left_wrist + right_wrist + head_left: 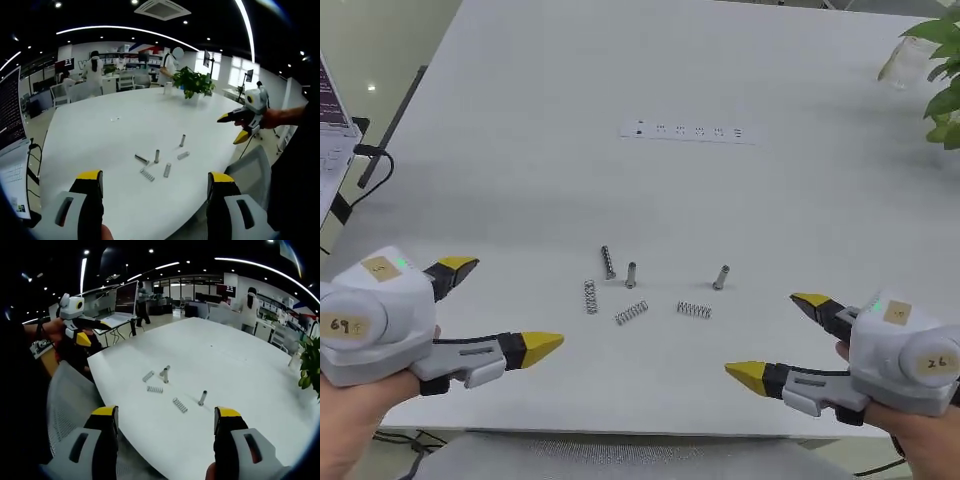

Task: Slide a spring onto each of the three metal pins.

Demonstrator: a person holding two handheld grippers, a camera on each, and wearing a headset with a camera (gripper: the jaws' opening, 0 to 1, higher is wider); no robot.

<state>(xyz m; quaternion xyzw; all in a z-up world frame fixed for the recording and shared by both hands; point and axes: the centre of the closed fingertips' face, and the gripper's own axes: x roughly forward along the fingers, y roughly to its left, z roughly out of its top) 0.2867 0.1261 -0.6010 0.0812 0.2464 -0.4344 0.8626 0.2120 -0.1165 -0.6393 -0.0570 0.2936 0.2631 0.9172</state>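
While hand-held grippers (515, 303) (761, 333) gape, springs (631, 313) (694, 310) (590, 296), pins (631, 274) (721, 277) (607, 262) lie between them.

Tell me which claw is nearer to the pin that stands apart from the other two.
Right. The right claw hovers open, close to the right of the pin. The left claw is far on the opposite side, past the other two pins.

table (520, 150): white, wide, plain top
power strip (688, 131): white, lies flat at 12 o'clock from the pins, well apart
middle pin (631, 274): metal, stands upright
left pin (607, 262): lies on its side at 10 o'clock, just beside the middle pin
right pin (721, 277): upright, at 3 o'clock
first spring (590, 296): flat, at 8 o'clock
second spring (631, 313): flat, at 6 o'clock
third spring (694, 310): flat, at 7 o'clock from the right pin
plant (940, 80): green leaves, at 2 o'clock, far right edge
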